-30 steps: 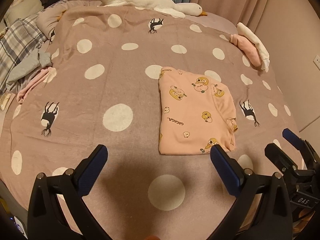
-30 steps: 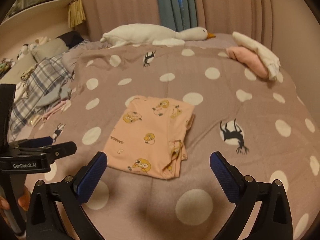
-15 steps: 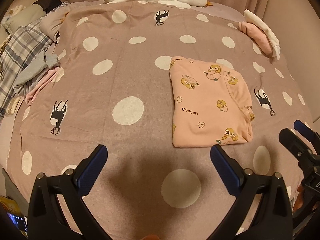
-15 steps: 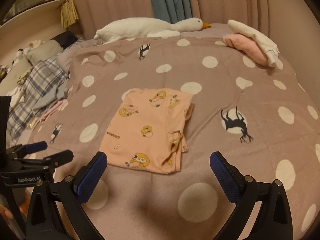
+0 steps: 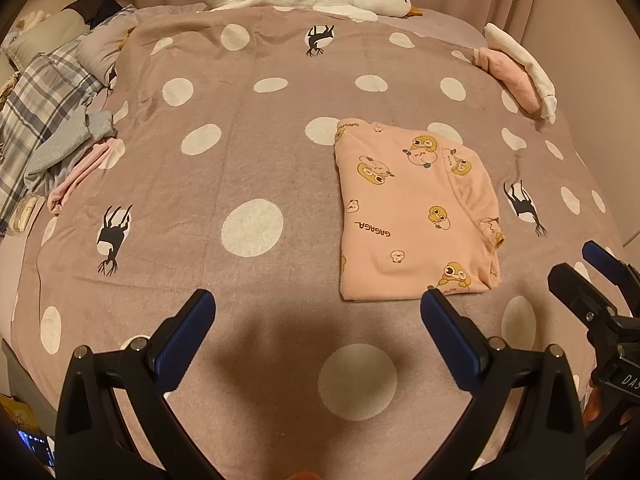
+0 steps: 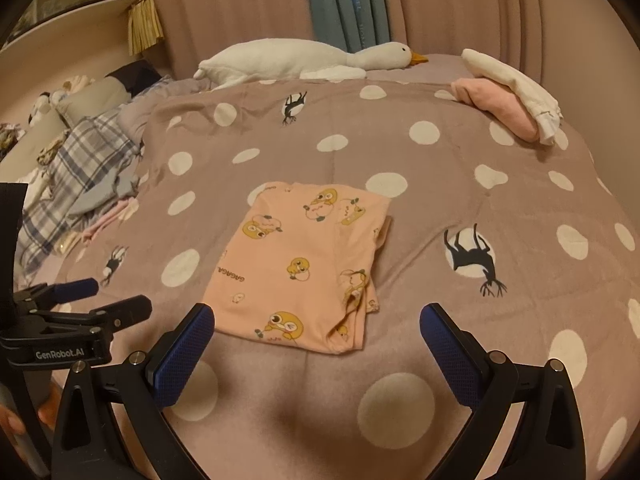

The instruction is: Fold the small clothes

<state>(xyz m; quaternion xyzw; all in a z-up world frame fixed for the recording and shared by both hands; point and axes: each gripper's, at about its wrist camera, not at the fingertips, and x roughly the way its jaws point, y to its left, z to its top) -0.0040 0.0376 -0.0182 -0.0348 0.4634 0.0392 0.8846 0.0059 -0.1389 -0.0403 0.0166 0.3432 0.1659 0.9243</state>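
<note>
Both grippers, left (image 5: 318,316) & right (image 6: 317,330), fingers spread w/ nothing held, hover by bed's near edge; folded pink pajama top (image 6: 304,256) lies just ahead, long axis pointing away, right nearer.

Blanket (image 5: 280,168) open around folded shirt (image 5: 412,216); clothes pile (image 5: 60,128) crowds left edge.

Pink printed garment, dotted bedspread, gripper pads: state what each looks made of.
Pink printed garment: soft matte knit, probably cotton jersey; it lies limp with rounded folds.
Dotted bedspread: matte, faintly napped woven or fleecy cloth; no sheen.
Right gripper pads: blue, cross-hatched texture, likely rubber, on black, seemingly plastic arms.
</note>
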